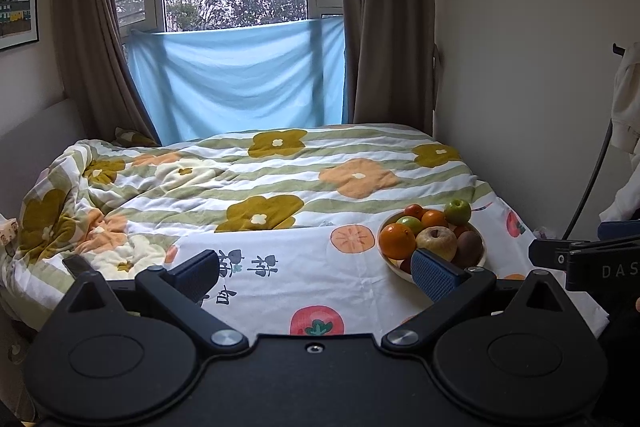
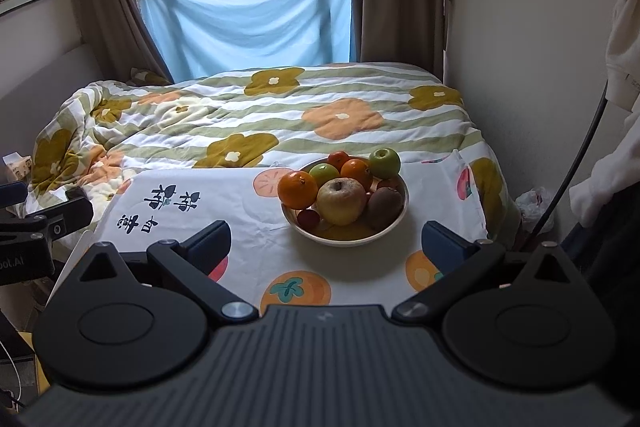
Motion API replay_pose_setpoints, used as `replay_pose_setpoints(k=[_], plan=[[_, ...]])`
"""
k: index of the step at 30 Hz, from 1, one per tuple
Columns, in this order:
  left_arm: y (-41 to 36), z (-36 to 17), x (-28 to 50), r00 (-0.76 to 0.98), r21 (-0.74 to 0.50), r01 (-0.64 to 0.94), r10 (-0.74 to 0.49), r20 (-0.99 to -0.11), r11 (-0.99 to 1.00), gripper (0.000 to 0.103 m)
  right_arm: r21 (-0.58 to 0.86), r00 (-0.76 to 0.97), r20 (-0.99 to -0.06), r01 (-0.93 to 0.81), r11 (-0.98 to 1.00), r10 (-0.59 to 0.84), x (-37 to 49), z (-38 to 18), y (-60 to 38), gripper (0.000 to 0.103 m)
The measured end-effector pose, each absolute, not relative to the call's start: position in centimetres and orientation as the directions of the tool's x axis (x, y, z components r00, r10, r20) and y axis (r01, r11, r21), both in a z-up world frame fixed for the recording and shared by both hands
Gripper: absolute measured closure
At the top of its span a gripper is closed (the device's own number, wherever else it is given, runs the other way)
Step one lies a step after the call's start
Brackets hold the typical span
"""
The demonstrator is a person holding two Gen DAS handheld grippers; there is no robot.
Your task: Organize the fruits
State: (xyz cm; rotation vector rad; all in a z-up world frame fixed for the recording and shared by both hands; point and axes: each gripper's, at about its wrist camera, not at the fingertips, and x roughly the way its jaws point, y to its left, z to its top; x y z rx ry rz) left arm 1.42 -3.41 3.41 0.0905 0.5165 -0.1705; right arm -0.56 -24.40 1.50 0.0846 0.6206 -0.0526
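Left wrist view: the left gripper (image 1: pixel 320 273) has its jaws set wide apart, with nothing between them. Below and ahead of it lies a white cloth (image 1: pixel 320 267) printed with fruit pictures and dark characters. The bowl (image 1: pixel 394 267) of fruit stands on this cloth, ahead and to the right, partly hidden behind the gripper's right finger. Visible contents: a large orange (image 1: pixel 397 241), a yellowish apple (image 1: pixel 437 243), a brown kiwi (image 1: pixel 470 246) and a green apple (image 1: pixel 458 211) on the far rim. Part of the right gripper (image 1: pixel 576 259) enters at the right edge, beside the bowl. A flowered quilt (image 1: pixel 260 179) lies farther ahead.

Right wrist view: the right gripper (image 2: pixel 326 241) also has its jaws spread wide, holding nothing. The bowl (image 2: pixel 344 239) stands straight ahead, just beyond the fingertips and centred between them, not touching either. The orange (image 2: pixel 298 190) sits at its left, the yellowish apple (image 2: pixel 342 201) in the middle, the kiwi (image 2: pixel 385 203) at the right, the green apple (image 2: pixel 385 163) at the far right rim. A small red fruit (image 2: pixel 309 218) lies low at the near left. Part of the left gripper (image 2: pixel 40 223) shows at the left edge, well apart from the bowl.
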Motion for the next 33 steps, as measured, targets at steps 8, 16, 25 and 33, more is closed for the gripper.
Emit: replay_pose_setpoints(k=[8,16,25,33], plan=[[-3.4,3.3,1.6,0.854,0.042,0.184,-0.138,-0.502,0.982,0.000,0.065,0.808,-0.589,0.075,0.995,-0.023,-0.1,1.3,-24.2,0.000],[-3.2,3.2,1.7,0.854,0.035,0.174,-0.133,-0.502,0.984,0.000,0.065,0.808,-0.589,0.076,0.995,-0.024,0.1,1.3,-23.9,0.000],[-2.9,3.1,1.8,0.855,0.040,0.164,-0.122,-0.504,0.986,0.000,0.069,0.807,-0.590,0.077,0.995,-0.022,0.1,1.2,-23.9,0.000],[-2.2,2.5,2.8,0.839,0.013,0.156,-0.126,-0.530,0.988,0.000,0.084,0.798,-0.602,0.083,0.993,-0.016,1.1,0.9,-23.4,0.000]])
